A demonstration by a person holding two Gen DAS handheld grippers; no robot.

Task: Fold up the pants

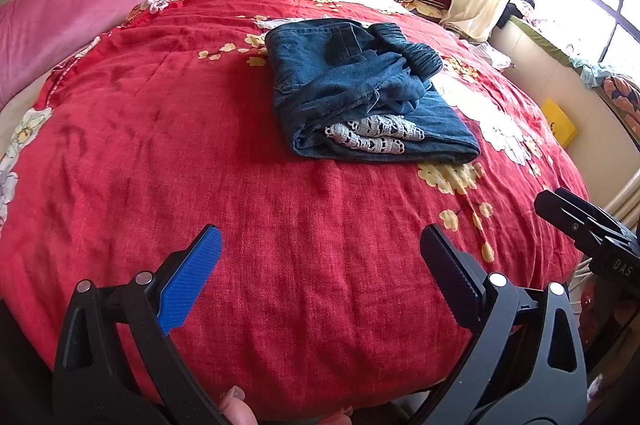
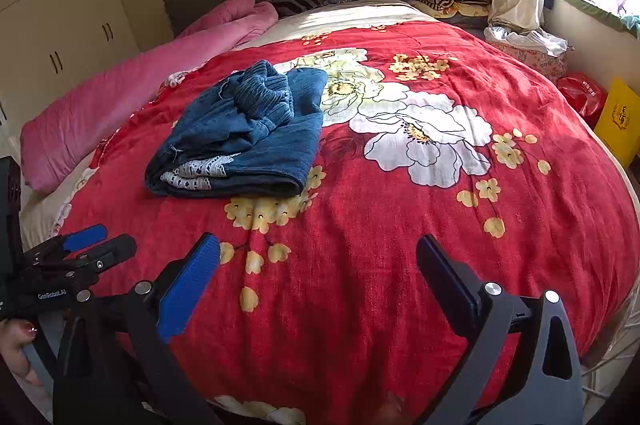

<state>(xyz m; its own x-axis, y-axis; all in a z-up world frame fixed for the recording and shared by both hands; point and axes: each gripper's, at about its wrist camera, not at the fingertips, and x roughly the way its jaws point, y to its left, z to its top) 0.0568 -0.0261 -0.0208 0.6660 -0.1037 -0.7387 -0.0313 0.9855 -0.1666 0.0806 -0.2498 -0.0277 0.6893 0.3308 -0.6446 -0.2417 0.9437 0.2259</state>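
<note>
Left wrist: folded pants (image 1: 368,93), bedspread (image 1: 200,153)

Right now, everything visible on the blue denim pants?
The blue denim pants lie folded into a thick, roughly rectangular bundle on the red floral blanket. A ribbed elastic waistband sits bunched on top at the far end; white lace trim peeks from the near folded edge. The top layer is rumpled. Only the blanket touches them; both grippers are apart from them.
</note>
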